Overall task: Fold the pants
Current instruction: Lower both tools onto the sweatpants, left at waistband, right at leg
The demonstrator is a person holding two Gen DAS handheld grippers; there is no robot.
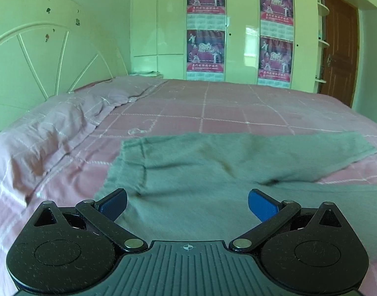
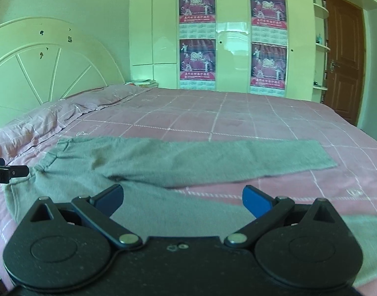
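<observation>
Grey pants [image 2: 144, 162] lie flat on the bed [image 2: 237, 113], long axis running left to right; left gripper [image 1: 187, 203] hovers at the waistband, right gripper [image 2: 182, 201] over the near leg, both jaws spread empty.

pink checked bed [image 2: 237, 113] bears grey pants [image 2: 163, 157] and, seemingly, pillows [image 2: 40, 123]

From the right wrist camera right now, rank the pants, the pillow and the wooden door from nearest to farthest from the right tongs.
1. Pants: spread on the bed directly beneath and ahead of the open right tongs.
2. Pillow: far left, by the headboard.
3. Wooden door: far right, beyond the bed.
</observation>
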